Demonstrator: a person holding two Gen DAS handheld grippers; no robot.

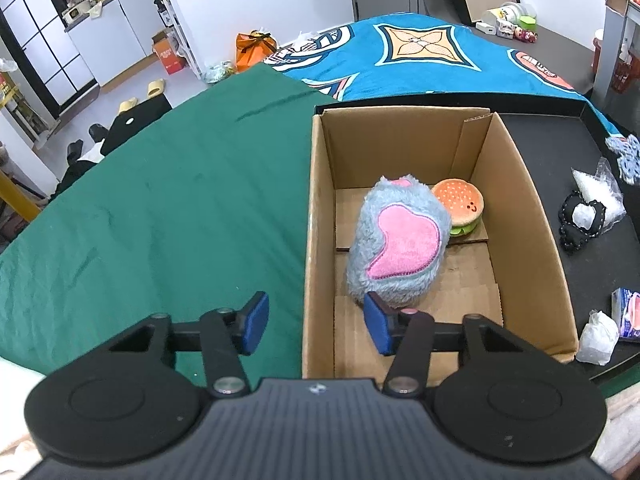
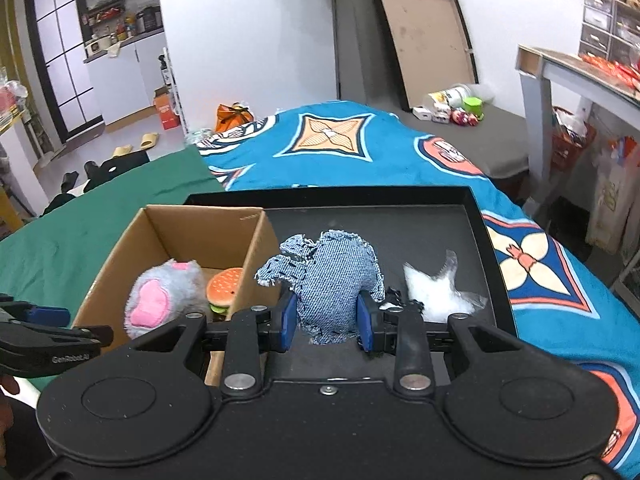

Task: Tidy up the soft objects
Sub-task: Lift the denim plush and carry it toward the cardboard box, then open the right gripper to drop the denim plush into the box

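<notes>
We count two soft toys in the cardboard box [image 1: 520, 216]: one grey-blue furry plush [image 1: 394, 248] with a pink heart-like patch, and one small burger plush [image 1: 460, 206] with an orange bun, a stitched smile and a green layer. The burger lies against the far side of the furry one, touching it. A third soft thing, the denim plush [image 2: 340, 280], is outside the box: frayed blue jeans fabric with dark stitches along ragged edges, lumpy, with a lobe sticking out to the left.

The right gripper [image 2: 327, 322] holds the denim plush, blue pads pressing both its sides, above the black tray [image 2: 492, 264], just right of the box's wall. The tray sits on a blue patterned blanket [image 2: 360, 152]; the box stands in the tray's left part, next to a green cloth [image 1: 160, 200].

The left gripper [image 1: 316, 322] hangs over the box's near-left corner, jaws half apart, nothing between them; one pad is outside the box wall, the other inside, close by the furry plush's lower end. We cannot tell if it touches.

Also in the tray: one clear bag of white stuffing [image 2: 434, 290], and one black-edged cloth piece [image 1: 580, 220] beside it. Near the tray's edge we note one white crumpled wad [image 1: 598, 336].
</notes>
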